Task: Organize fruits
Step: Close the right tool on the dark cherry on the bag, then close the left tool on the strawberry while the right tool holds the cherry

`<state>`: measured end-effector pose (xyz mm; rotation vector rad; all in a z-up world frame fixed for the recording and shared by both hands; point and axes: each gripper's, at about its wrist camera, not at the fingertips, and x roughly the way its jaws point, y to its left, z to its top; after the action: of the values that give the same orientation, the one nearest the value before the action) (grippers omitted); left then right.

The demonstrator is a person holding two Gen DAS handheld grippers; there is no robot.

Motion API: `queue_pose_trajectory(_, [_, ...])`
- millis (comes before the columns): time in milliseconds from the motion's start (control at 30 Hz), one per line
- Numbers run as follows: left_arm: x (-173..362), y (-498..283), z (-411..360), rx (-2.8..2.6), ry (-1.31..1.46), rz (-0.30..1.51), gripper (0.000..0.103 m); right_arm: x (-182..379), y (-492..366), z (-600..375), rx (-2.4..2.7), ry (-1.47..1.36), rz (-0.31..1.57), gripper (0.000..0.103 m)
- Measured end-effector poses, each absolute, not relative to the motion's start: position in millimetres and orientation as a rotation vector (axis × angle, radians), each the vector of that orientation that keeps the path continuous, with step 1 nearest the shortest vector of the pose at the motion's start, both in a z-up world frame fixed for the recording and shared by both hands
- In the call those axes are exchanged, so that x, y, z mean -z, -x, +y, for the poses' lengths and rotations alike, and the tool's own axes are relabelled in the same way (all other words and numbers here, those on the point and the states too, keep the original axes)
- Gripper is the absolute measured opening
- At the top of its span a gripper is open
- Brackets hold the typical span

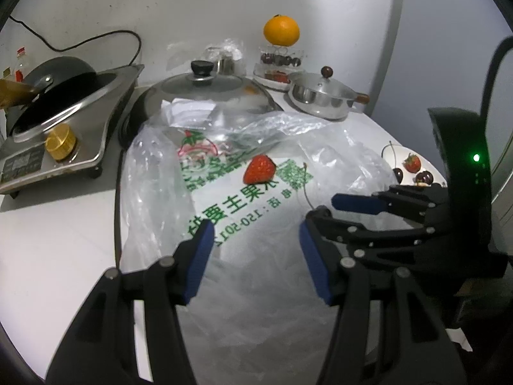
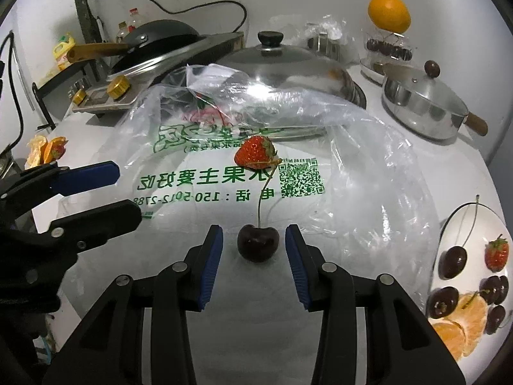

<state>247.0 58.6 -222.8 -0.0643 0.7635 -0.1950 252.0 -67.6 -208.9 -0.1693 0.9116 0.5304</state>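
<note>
A dark cherry with a long stem lies on a clear plastic bag with green print. My right gripper is open, its blue pads on either side of the cherry and apart from it. A red strawberry lies on the bag farther back; it also shows in the left wrist view. My left gripper is open and empty above the bag, nearer than the strawberry. A white plate at right holds cherries, a strawberry and orange segments.
A lidded wok, a steel pan with wooden handle, a stove with a black pan and an orange on a clear fruit box stand at the back. Orange peel lies at left.
</note>
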Motion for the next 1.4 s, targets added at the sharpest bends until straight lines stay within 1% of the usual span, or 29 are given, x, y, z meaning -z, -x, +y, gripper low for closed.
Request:
queue_pose_trajectory(433, [223.7,-254.6,54.4,0.184,0.041,0.777,0.057,223.0,-260.2,-62.8,-0.537,0.185,0.94,0.042])
queue_pose_trajectory(467, [223.6,-255.2,53.6,0.182,0.038,0.78,0.057,223.9,-260.8,-63.5,-0.541,0.182,0.941,0.041])
queue_pose_trajectory(533, [222.8,-256.0,52.6,0.183,0.032,0.784,0.057,224.2,-260.8,-64.2,-0.546,0.184,0.937,0.033])
queue_pose_trajectory(567, [222.1,-256.8,51.3,0.181,0.029,0.785,0.057,224.1,-260.9,-64.5,-0.549,0.183,0.937,0.032])
queue_pose_trajectory(700, [216.4,-260.3,47.1,0.174,0.017,0.779,0.057,218.2,-259.7,-68.9,-0.561,0.174,0.919,0.032])
queue_pose_trajectory(1067, [204.8,-274.4,29.3,0.177,-0.024,0.767,0.057,179.6,-265.1,-91.7,-0.551,0.136,0.817,0.032])
queue_pose_trajectory(1400, [204.2,-297.9,18.9,0.194,-0.034,0.782,0.057,167.4,-279.6,-106.4,-0.531,0.115,0.781,0.032])
